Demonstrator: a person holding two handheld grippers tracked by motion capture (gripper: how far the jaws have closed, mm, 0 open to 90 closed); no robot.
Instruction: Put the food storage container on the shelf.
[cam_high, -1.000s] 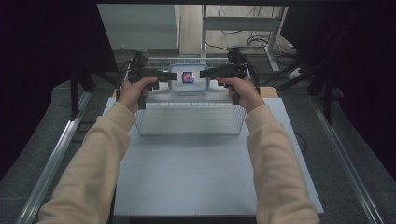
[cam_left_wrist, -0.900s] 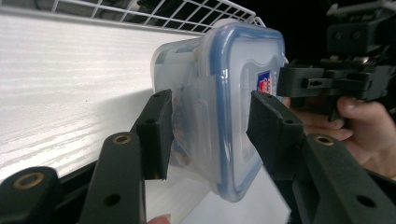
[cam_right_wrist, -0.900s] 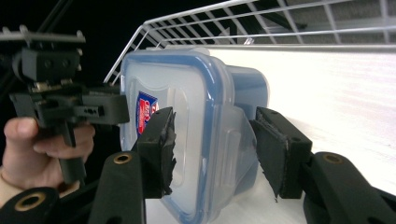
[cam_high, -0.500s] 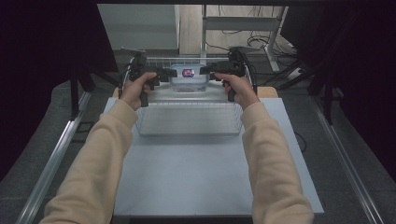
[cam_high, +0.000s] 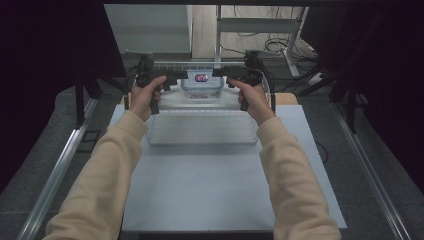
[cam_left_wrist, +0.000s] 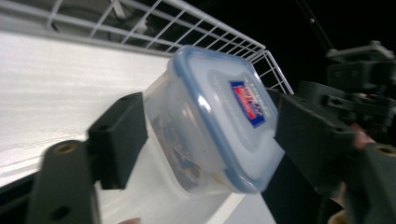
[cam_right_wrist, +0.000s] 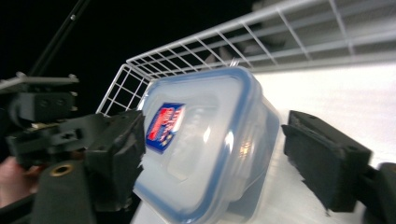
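Container (cam_high: 201, 84) between left tongs (cam_high: 176, 76) and right tongs (cam_high: 223, 73), above wire basket (cam_high: 202, 131) at far end of surface (cam_high: 210, 185)

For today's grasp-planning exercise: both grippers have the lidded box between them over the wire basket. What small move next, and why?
Probably close the right gripper a touch: its far finger stands apart from the lidded box, which hangs tilted above the wire basket, also held by the left gripper.
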